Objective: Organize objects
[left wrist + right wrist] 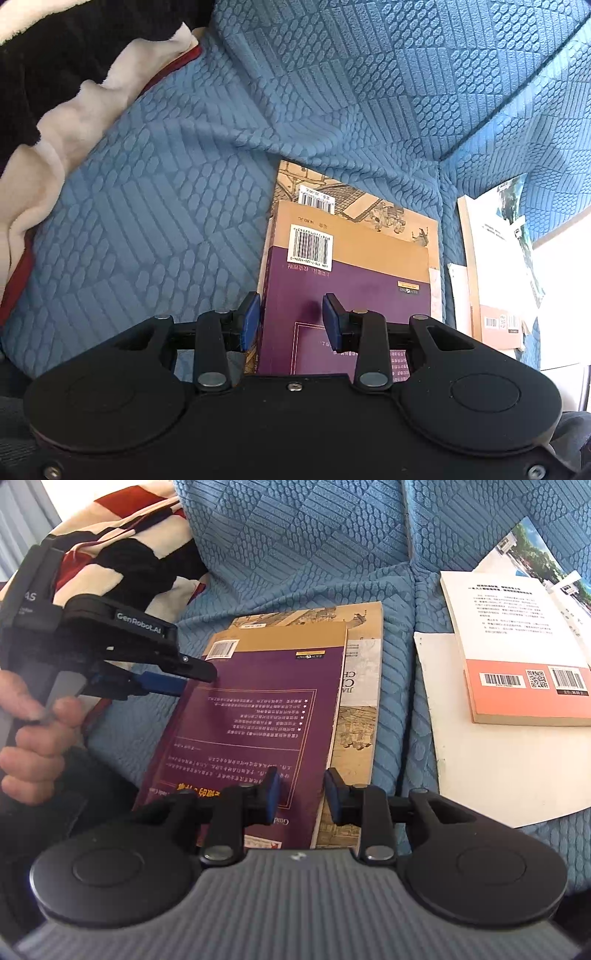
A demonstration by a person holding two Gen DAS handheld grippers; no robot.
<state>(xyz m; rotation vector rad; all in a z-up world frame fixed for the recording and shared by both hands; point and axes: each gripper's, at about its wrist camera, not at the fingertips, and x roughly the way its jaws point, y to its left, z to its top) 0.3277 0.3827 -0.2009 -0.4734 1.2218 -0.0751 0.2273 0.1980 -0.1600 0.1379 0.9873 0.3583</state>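
A purple and tan book [266,705] lies on top of a larger illustrated tan book [360,720] on the blue sofa seat. My left gripper [290,321] is open, its fingers straddling the purple book's left edge; it also shows in the right wrist view [184,679], low beside that edge. My right gripper [301,794] is open over the purple book's near right corner, holding nothing. The purple book [343,295] and the illustrated book [369,210] fill the middle of the left wrist view.
A white and orange book [517,646] lies on a white sheet [480,768] on the right seat cushion, with a photo booklet [535,557] behind it. A red, white and black blanket [122,554] is piled at the left. Blue textured sofa backrest [332,74] stands behind.
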